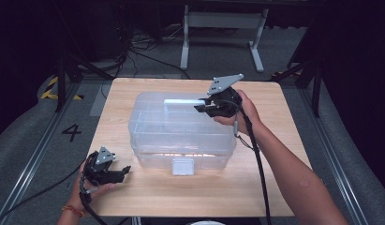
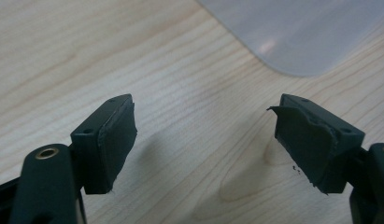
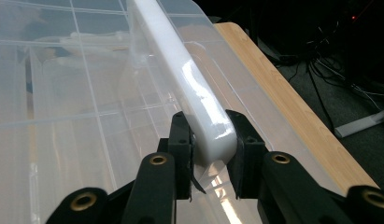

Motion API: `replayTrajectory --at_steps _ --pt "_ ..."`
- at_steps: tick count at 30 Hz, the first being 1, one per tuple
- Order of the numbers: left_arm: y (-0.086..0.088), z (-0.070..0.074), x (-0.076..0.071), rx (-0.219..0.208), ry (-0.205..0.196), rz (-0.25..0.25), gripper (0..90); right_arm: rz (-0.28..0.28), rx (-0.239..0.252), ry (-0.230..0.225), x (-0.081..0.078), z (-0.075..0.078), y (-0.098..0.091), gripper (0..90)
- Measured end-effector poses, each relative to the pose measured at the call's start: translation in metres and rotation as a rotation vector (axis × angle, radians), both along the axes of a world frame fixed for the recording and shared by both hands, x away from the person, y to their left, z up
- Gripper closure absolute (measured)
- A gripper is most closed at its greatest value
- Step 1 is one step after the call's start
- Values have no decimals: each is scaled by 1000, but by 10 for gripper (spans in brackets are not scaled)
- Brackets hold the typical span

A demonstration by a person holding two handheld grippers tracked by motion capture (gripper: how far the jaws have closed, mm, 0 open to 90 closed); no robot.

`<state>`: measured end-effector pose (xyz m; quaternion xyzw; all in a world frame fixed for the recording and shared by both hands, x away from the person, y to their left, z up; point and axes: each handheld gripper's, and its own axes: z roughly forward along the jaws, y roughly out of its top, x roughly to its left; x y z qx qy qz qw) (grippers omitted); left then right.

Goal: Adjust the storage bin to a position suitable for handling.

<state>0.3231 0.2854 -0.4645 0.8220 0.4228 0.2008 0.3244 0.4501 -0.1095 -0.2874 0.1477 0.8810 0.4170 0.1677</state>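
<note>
A clear plastic storage box (image 1: 181, 136) with inner compartments stands in the middle of the wooden table (image 1: 274, 178). A white handle (image 1: 183, 101) stands up from its lid. My right gripper (image 1: 203, 107) reaches in from the right and is shut on the handle's right end. In the right gripper view the jaws (image 3: 210, 151) pinch the handle (image 3: 180, 70) above the lid (image 3: 63, 93). My left gripper (image 1: 124, 170) rests low at the table's front left, just off the box's corner. Its jaws (image 2: 203, 140) stand open over bare wood, with the box's corner (image 2: 297, 32) farther ahead.
A frosted latch (image 1: 182, 166) hangs on the box's front wall. Beyond the table is dark floor with cables and a grey metal stand (image 1: 223, 28). Rails run along both sides of the table. Bare wood (image 1: 148, 197) lies in front of the box.
</note>
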Motion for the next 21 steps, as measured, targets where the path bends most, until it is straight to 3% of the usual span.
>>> replayTrajectory --at_steps 5,10,21 --pt "-2 19 -2 -47 -59 11 272 -7 -7 -1 5 5 1 729" --pt "-14 43 -3 -49 -119 0 287 -26 -17 -11 9 11 3 719" --pt "-28 68 -3 -69 -182 -28 303 -48 -35 -32 13 17 6 708"
